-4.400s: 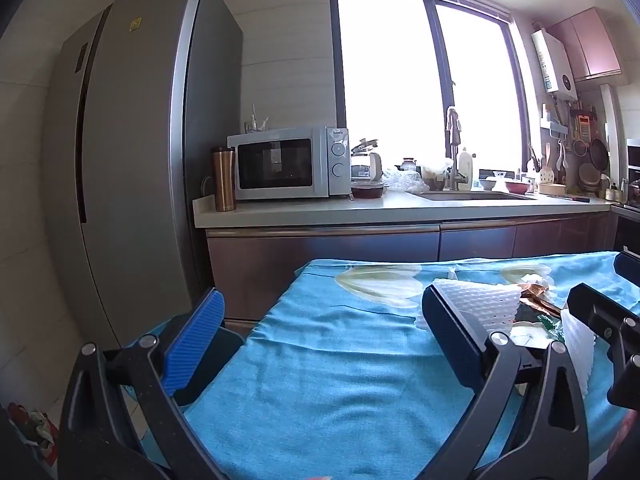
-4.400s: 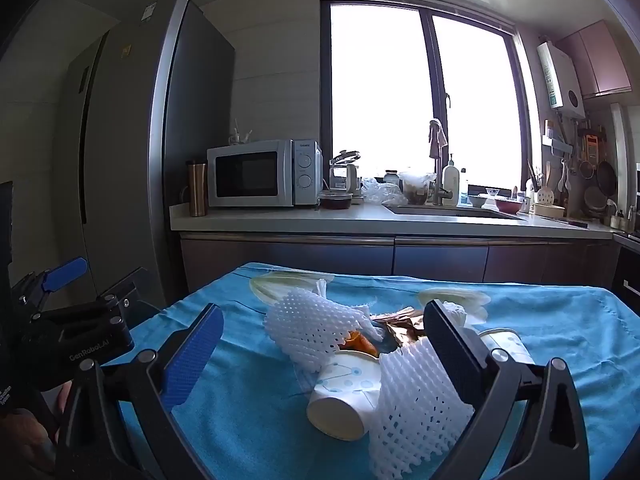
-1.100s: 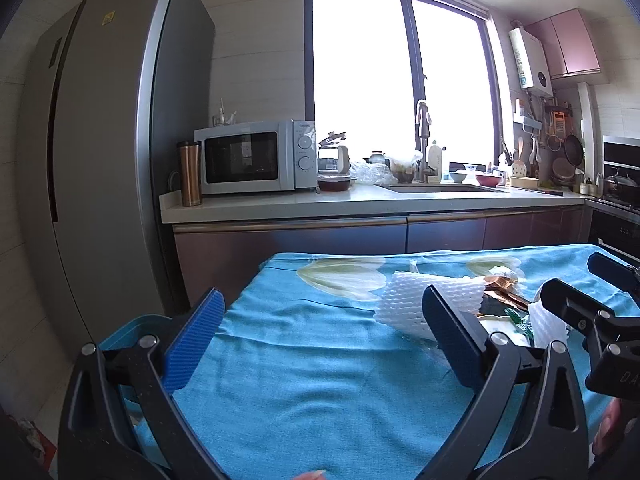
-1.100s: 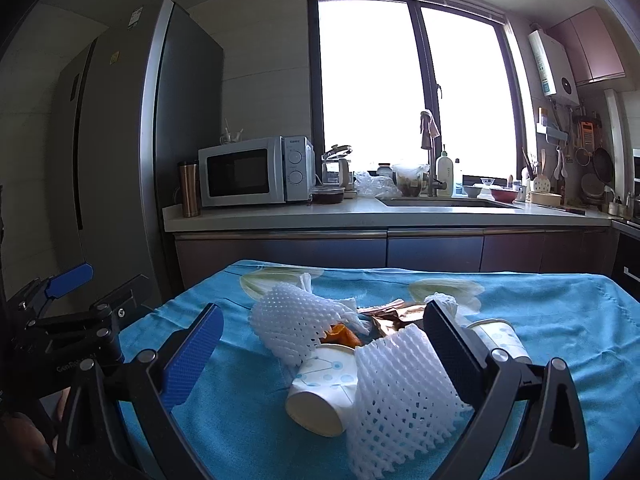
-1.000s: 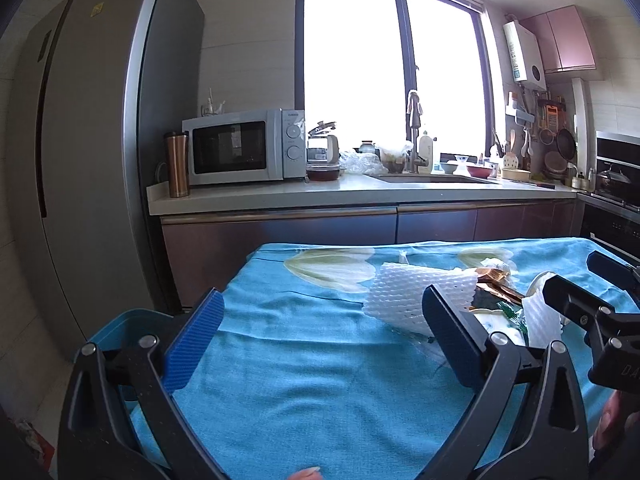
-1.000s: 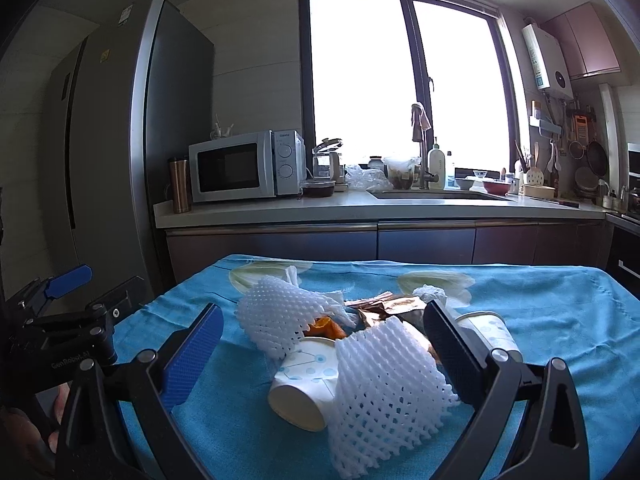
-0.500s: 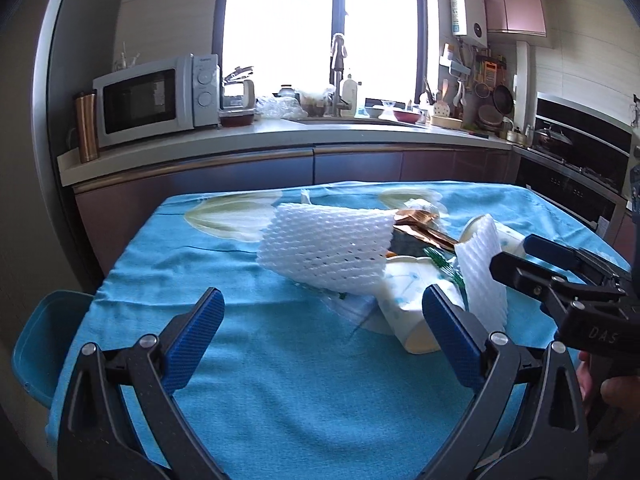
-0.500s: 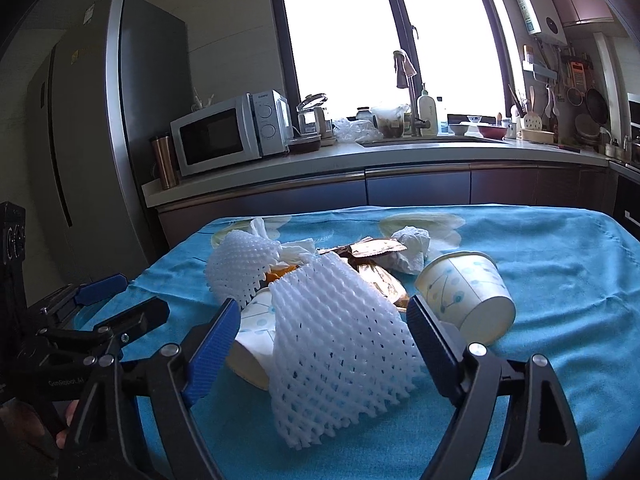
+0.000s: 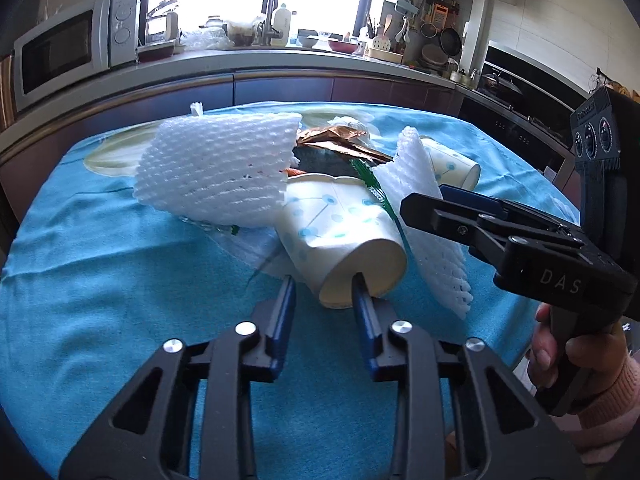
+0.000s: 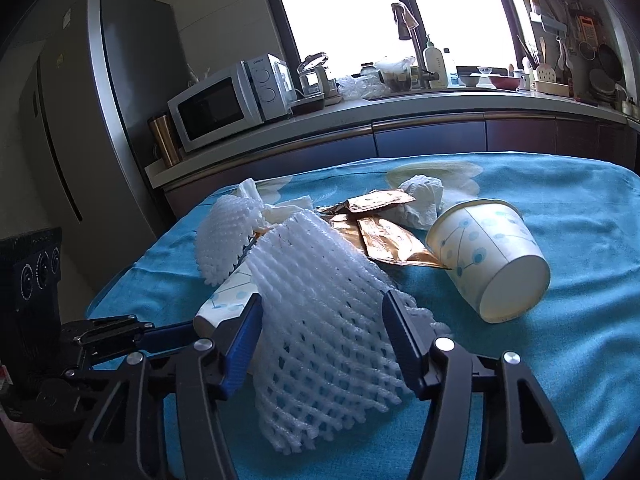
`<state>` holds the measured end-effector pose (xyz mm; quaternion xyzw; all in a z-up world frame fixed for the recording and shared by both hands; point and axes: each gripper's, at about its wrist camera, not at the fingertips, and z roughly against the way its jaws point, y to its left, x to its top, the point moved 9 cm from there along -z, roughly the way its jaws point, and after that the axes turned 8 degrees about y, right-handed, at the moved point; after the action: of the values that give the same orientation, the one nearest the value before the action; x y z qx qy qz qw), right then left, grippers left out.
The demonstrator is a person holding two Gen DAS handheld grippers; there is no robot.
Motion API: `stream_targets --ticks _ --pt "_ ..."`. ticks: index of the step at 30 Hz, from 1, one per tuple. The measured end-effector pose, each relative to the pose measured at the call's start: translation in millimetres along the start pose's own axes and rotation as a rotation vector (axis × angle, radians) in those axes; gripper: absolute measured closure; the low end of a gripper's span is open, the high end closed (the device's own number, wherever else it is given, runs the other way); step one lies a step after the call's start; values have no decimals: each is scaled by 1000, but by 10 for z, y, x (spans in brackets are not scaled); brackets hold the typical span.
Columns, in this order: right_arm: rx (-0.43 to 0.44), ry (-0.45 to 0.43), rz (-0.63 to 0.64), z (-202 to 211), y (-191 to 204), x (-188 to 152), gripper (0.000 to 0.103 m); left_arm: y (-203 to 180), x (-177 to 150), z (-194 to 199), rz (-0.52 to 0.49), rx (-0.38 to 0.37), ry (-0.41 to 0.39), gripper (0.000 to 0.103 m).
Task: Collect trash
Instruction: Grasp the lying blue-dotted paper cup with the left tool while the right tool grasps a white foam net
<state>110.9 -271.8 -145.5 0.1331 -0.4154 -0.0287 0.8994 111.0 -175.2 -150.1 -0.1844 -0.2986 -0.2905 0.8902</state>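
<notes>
A heap of trash lies on the blue tablecloth [image 9: 100, 280]. My left gripper [image 9: 324, 284] has narrowed around the bottom rim of a tipped paper cup [image 9: 344, 228]; one finger sits inside the base rim, the other beside it. A white foam net [image 9: 216, 172] lies over that cup. My right gripper [image 10: 324, 316] straddles a second white foam net [image 10: 320, 312], jaws partly closed against its sides. Another paper cup [image 10: 488, 252], gold wrappers [image 10: 384, 236] and a crumpled tissue [image 10: 420, 200] lie behind.
A kitchen counter [image 10: 400, 108] with a microwave [image 10: 228, 100] and sink runs behind the table. A fridge [image 10: 100, 120] stands at the left. The table's edge is near on the right in the left wrist view [image 9: 560, 200].
Both grippers have moved forward and down into the heap and narrowed. The left one now pinches the cup's base; the right one has closed in on the foam net.
</notes>
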Motion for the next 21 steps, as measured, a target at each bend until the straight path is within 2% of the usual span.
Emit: stream_targets --ticks 7,10,21 --pt "48 11 0 22 7 -1 80 5 -25 -27 17 -9 -6 97" --pt "68 13 -14 57 -9 2 86 3 -37 33 20 -17 -13 98" --pt "105 -9 8 340 106 55 91 -32 -142 366 -10 -46 -51 98"
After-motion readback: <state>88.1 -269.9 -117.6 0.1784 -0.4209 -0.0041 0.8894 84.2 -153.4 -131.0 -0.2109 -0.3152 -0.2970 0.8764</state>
